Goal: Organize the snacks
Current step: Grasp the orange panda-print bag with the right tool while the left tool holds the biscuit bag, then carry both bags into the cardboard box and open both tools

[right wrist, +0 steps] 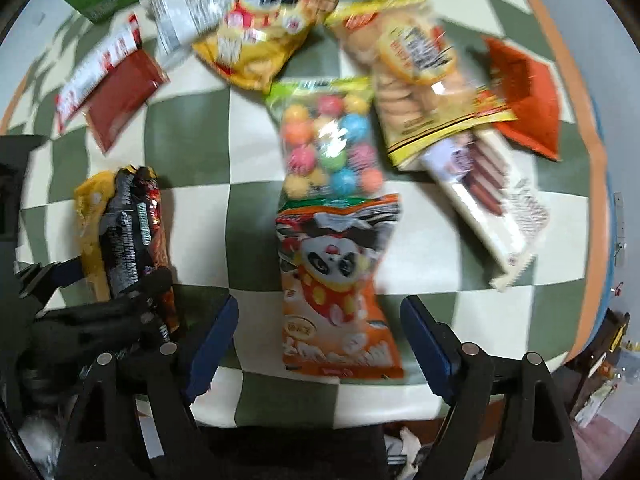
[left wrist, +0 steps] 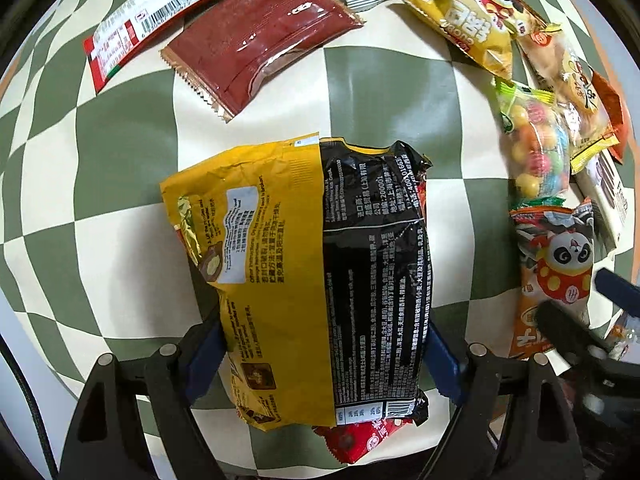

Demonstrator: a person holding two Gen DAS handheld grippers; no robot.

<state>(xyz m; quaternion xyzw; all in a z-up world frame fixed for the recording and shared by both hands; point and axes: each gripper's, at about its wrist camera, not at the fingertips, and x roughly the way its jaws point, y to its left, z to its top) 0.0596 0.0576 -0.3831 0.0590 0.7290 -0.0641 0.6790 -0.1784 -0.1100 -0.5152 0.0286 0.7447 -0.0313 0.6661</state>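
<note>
A green-and-cream checkered tablecloth (left wrist: 384, 92) fills both views and carries scattered snack packets. In the left wrist view, the left gripper (left wrist: 324, 344) at the lower centre of the frame is clenched on a yellow-and-black crinkled foil snack bag (left wrist: 304, 280), its blue pads pressing the bag's two sides; a red packet peeks out beneath the bag's lower edge. At the upper left of that frame lie a flat dark-red foil pouch (left wrist: 260, 40) and, just beside it, a long white-and-red barcoded wrapper (left wrist: 160, 12). In the right wrist view, the right gripper (right wrist: 316, 340) at the lower centre has its blue pads spread wide apart, released, with an orange panda-printed snack bag (right wrist: 340, 280) lying flat between them, touching neither pad. Directly above it in the frame sits a clear bag of multicoloured candy balls (right wrist: 332, 144), its lower edge meeting the panda bag. To the upper right lie a yellow-trimmed clear pack of round biscuits (right wrist: 416, 80) and a white wafer packet (right wrist: 488, 200).
</note>
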